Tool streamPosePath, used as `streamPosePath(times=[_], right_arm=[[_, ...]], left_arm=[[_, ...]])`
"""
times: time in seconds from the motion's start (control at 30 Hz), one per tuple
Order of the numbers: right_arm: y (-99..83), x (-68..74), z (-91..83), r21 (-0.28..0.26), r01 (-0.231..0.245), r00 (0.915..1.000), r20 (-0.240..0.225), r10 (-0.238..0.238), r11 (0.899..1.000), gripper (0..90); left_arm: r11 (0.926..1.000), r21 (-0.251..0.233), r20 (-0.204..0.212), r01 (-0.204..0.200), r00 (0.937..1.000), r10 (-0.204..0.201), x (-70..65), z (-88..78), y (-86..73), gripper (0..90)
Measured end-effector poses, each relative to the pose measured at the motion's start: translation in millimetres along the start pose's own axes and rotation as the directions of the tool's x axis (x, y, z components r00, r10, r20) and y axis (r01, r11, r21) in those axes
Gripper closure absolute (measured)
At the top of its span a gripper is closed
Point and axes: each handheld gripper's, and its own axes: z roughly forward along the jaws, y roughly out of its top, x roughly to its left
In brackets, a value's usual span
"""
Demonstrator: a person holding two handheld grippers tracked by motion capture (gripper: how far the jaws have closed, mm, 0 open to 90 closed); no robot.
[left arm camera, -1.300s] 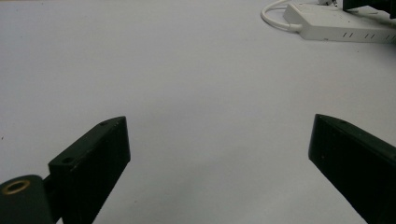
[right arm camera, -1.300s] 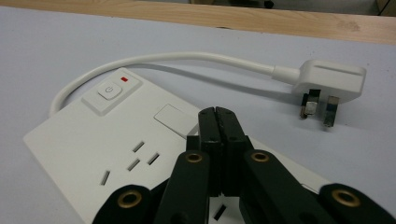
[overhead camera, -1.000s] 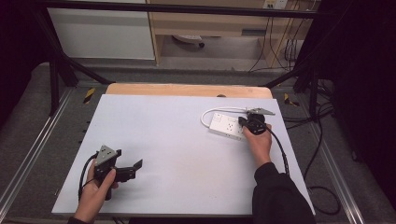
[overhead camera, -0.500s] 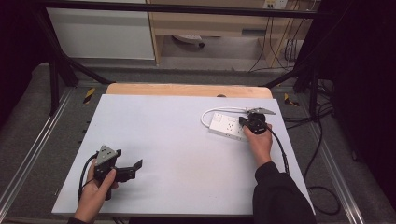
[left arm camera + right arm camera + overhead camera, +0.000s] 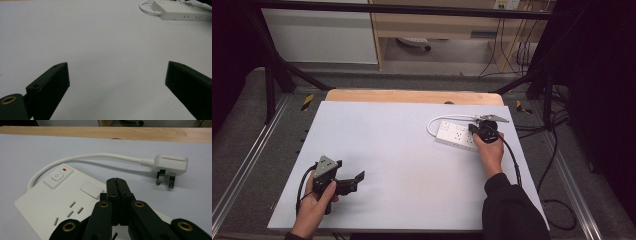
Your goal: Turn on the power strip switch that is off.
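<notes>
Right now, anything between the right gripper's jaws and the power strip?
Nothing visible. The right gripper, jaws shut together, sits right over the white power strip. The plug and its cord lie beyond, off to the side.

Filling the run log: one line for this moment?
left gripper: open, idle | right gripper: shut, over power strip | plug: unplugged

Hand-held gripper [image 5: 117, 82] jaws wide apart over bare white table [image 5: 100, 37]; power strip [image 5: 182, 11] far corner.

Table's evenly lit from above, dark round the edges. Soft shadow under the plug [image 5: 170, 165] beyond the right gripper [image 5: 116, 180]; its nearest links go blurry.
</notes>
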Motion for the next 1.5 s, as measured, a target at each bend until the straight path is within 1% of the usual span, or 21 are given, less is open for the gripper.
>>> streamPosePath(times=[0.1,0.17,0.27,0.43,0.53,0.6,0.67,0.9,1.03,1.17,1.43,1.5], right_arm=[[1.1,1.3,-1.0,-0.006,-0.011,0.9999,-0.003,0.011,1.000,87.9],[2.4,2.7,-1.9,-0.018,-0.004,1.0000,0.003,0.004,1.000,87.4],[3.4,2.6,-2.2,-0.025,-0.008,0.9999,0.006,0.008,1.000,86.3],[3.7,1.1,-2.9,-0.026,-0.010,0.9999,0.007,0.011,1.000,85.2],[4.3,1.0,-3.3,-0.028,-0.011,0.9999,0.003,0.011,1.000,83.5],[4.4,1.1,-3.5,-0.024,-0.005,1.0000,0.008,0.005,1.000,81.1],[4.4,0.5,-4.0,-0.022,-0.016,0.9998,0.007,0.016,1.000,79.9],[6.1,-1.4,-6.0,-0.033,-0.017,0.9998,0.012,0.017,0.999,76.5],[6.4,-1.4,-6.8,-0.034,-0.018,0.9997,0.013,0.019,0.999,73.3],[7.5,-0.8,-8.3,-0.039,-0.009,0.9999,0.014,0.010,0.999,68.7],[9.6,-0.1,-10.4,-0.052,-0.013,0.9998,0.013,0.013,0.999,63.3],[10.0,0.1,-11.1,-0.052,-0.009,0.9999,0.012,0.010,0.999,60.4]], left_arm=[[1.0000,0.002,0.000,-0.001,1.0000,0.001,-0.2,0.4,-0.1,5.4],[1.0000,0.006,0.000,-0.002,1.0000,0.002,-0.3,0.5,-0.2,5.4],[1.0000,0.004,-0.002,-0.001,1.0000,0.001,-0.2,0.3,-0.3,5.4],[1.0000,0.006,-0.002,-0.001,1.0000,0.001,-0.1,0.5,-0.4,5.4],[1.0000,0.007,-0.002,-0.001,1.0000,0.001,-0.3,0.6,-0.4,5.4],[1.0000,0.008,-0.004,-0.002,1.0000,0.003,-0.2,0.7,-0.6,5.4],[1.0000,0.009,-0.004,-0.002,1.0000,0.002,-0.1,0.6,-0.6,5.4],[1.0000,0.009,-0.003,-0.002,1.0000,0.002,-0.2,0.7,-0.7,5.4],[0.9999,0.010,-0.003,-0.003,1.0000,0.003,-0.3,0.7,-0.7,5.4],[0.9999,0.010,-0.004,-0.003,1.0000,0.003,-0.2,0.7,-0.7,5.4],[0.9999,0.011,-0.003,-0.005,1.0000,0.005,-0.4,0.6,-0.8,5.4],[0.9999,0.010,-0.003,-0.002,1.0000,0.003,-0.4,0.7,-0.8,5.4]])
